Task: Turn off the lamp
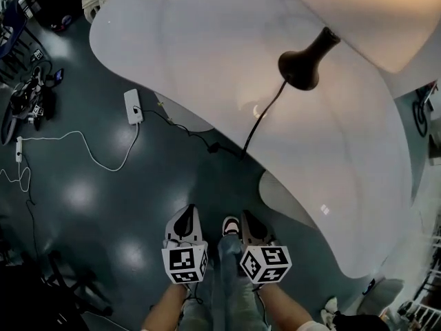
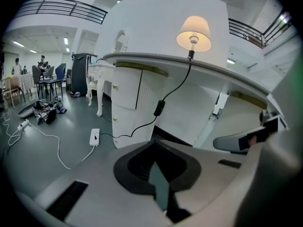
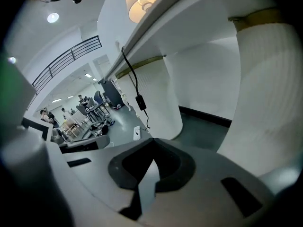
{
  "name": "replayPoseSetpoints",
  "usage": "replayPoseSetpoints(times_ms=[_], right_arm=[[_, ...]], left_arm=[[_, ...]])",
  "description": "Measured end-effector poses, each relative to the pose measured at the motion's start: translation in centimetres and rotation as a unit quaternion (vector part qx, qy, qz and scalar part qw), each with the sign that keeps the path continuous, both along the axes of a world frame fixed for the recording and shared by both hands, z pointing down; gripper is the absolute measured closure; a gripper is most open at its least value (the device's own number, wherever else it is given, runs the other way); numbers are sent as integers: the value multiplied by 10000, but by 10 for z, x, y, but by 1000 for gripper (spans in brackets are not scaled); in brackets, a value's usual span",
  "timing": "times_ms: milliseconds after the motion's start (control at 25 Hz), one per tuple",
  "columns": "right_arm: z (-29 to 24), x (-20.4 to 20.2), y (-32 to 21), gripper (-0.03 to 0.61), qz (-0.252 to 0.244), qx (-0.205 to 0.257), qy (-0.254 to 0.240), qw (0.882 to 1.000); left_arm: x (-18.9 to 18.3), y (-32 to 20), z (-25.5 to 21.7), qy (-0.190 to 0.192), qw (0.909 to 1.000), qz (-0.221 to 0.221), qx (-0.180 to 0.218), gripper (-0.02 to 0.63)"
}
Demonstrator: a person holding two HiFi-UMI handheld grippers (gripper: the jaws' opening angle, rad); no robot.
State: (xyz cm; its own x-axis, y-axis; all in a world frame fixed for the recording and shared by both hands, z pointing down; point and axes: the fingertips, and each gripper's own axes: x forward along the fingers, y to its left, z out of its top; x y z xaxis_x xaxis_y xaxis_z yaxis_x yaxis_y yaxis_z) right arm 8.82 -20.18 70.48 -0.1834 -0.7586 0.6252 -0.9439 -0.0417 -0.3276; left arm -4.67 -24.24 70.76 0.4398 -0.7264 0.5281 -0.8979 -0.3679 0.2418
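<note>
Lamp (image 1: 306, 61) on white bench (image 1: 207, 40), far right part, lit. Dark bell-shaped base w/ slim neck; cream shade (image 1: 365, 19) glowing warm. Black cord (image 1: 265, 112) runs from base over bench edge, hangs down w/ small inline switch (image 2: 159, 108), on to white power strip (image 1: 132, 106) on floor (image 1: 83, 205). Left gripper (image 1: 185, 219) & right gripper (image 1: 249, 221) low by person's legs (image 1: 227, 288), well apart from lamp; both clenched, jaws together, nothing between
</note>
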Motion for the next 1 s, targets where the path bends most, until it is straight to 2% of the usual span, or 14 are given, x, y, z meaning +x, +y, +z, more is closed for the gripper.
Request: replayPoseSetpoints(times_ms=[200, 520, 640, 840, 1000], right_arm=[[18, 7, 4, 580, 10, -27, 65, 10000], [8, 14, -4, 580, 235, 50, 35, 9997], [1, 19, -6, 580, 307, 111, -2, 9995], [-2, 20, -13, 580, 297, 86, 48, 9995], [5, 16, -23, 580, 328, 48, 48, 9994]], left_arm=[[6, -3, 15, 21, 9999, 81, 80, 606], [18, -26, 0, -10, 9983, 441, 380, 606], [28, -36, -3, -161, 9958, 708, 561, 605], [31, -61, -4, -843, 9881, 844, 973, 605], [34, -84, -5, -758, 9854, 1008, 1147, 603]])
